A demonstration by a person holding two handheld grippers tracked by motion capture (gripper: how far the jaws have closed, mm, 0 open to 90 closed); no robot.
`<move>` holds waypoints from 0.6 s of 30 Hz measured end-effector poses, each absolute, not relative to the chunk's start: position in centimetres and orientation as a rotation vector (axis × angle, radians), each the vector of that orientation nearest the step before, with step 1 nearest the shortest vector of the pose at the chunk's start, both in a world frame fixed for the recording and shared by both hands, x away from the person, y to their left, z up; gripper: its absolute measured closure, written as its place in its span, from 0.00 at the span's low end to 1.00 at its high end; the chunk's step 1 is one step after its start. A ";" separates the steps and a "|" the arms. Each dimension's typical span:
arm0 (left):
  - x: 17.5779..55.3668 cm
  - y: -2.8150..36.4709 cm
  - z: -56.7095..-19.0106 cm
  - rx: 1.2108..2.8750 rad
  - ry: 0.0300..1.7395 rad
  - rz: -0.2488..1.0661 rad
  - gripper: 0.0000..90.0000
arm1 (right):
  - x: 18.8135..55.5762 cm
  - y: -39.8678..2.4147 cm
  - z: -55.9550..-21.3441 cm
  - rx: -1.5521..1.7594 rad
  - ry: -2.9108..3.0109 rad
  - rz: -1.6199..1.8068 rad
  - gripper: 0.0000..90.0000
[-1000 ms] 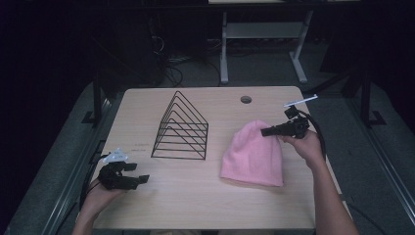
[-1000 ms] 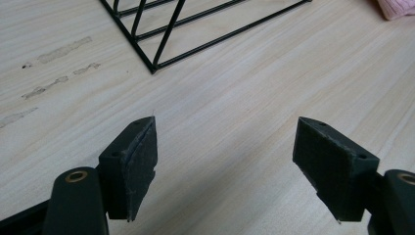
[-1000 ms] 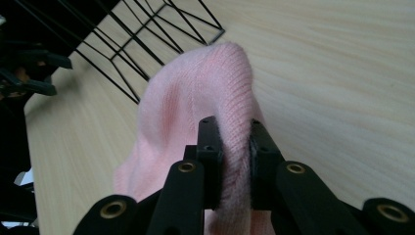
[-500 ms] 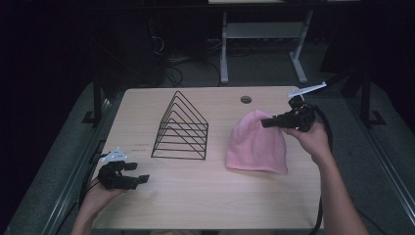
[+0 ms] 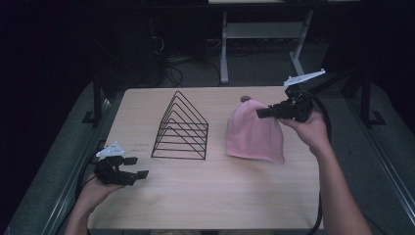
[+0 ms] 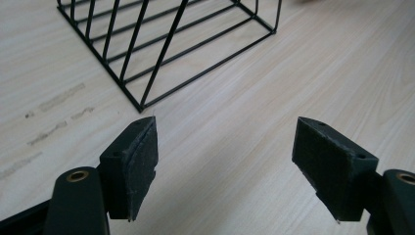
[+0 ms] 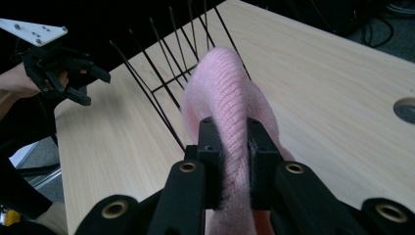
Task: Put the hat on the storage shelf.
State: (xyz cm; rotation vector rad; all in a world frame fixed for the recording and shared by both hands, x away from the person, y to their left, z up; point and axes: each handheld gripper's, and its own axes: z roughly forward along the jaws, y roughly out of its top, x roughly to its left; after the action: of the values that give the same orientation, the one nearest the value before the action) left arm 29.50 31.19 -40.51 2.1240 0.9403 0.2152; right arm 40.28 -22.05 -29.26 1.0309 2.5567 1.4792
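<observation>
A pink knitted beanie hangs by its top over the right half of the table, its lower edge still on the wood. My right gripper is shut on that top; in the right gripper view the pink knit is pinched between both black pads. A black wire rack shaped like a triangular prism stands in the middle of the table. At the front left corner my left gripper hovers open with nothing between its jaws, and its own view shows the rack's near corner just ahead of the fingertips.
The light wooden table has a round cable hole at its back edge, just behind the beanie. Faint smudges mark the wood left of the rack. A white table frame and cables lie on the dark floor beyond.
The right gripper has risen and pulled the beanie's top up with it, so the beanie now stands tall instead of lying flat. The left gripper has stayed put.
</observation>
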 end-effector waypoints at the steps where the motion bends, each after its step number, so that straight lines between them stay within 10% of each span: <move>1: 29.5 31.2 -40.5 2.124 0.940 0.215 0.28 | 40.3 -22.0 -29.3 1.031 2.557 1.479 0.89; 18: 30.8 30.3 -36.1 2.171 0.796 0.201 0.28 | 40.3 -19.2 -24.6 0.872 2.558 1.519 0.89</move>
State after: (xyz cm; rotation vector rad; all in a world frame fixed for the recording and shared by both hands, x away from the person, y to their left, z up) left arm 30.80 30.28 -36.06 2.1708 0.7960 0.2014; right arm 40.25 -19.22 -24.55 0.8716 2.5580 1.5189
